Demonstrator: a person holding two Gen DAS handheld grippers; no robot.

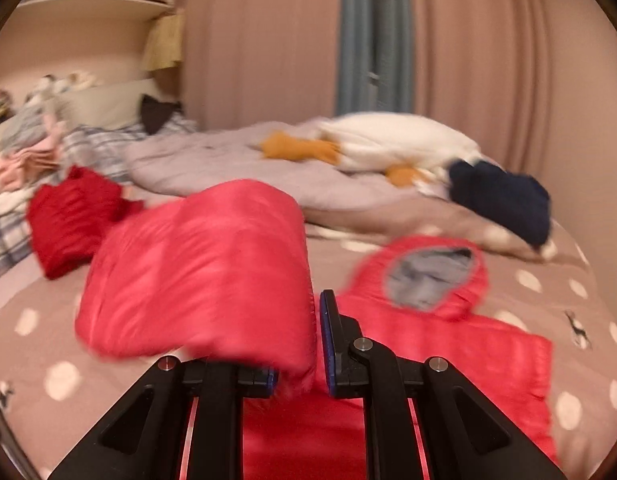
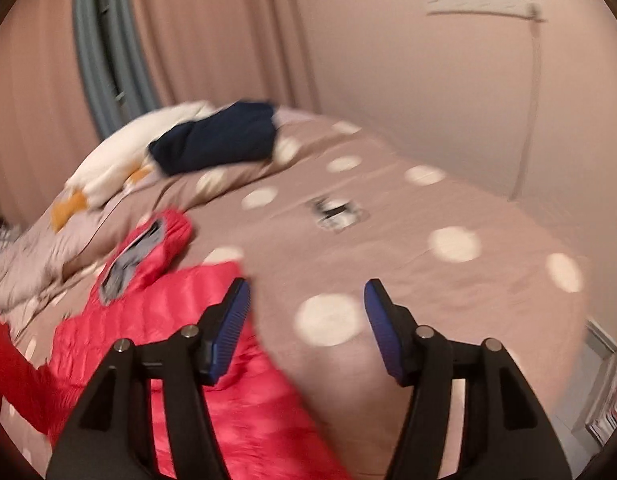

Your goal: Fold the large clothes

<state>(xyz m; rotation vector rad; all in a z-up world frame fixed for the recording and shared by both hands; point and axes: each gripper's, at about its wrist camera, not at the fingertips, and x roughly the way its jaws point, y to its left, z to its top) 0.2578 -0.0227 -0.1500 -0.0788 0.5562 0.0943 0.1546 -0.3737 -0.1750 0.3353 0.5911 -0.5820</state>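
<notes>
On the dotted bedspread [image 2: 448,280] lies my red puffer jacket [image 2: 212,392], hood up toward the pillows. My left gripper [image 1: 298,354] pinches its lifted sleeve [image 1: 196,276], carrying it inward to fold, I judge. My right gripper [image 2: 306,328] hangs spread and empty beside the jacket's edge.

1. No text, label, brand, number or sign could be read in either view; both were blurred by motion.
2. The bed cover [image 2: 488,216] carried a small dark printed figure [image 2: 336,211], too smeared to tell whether it held any letters.
3. A similar small print [image 1: 578,326] on the cover in the left view was equally unreadable.
</notes>
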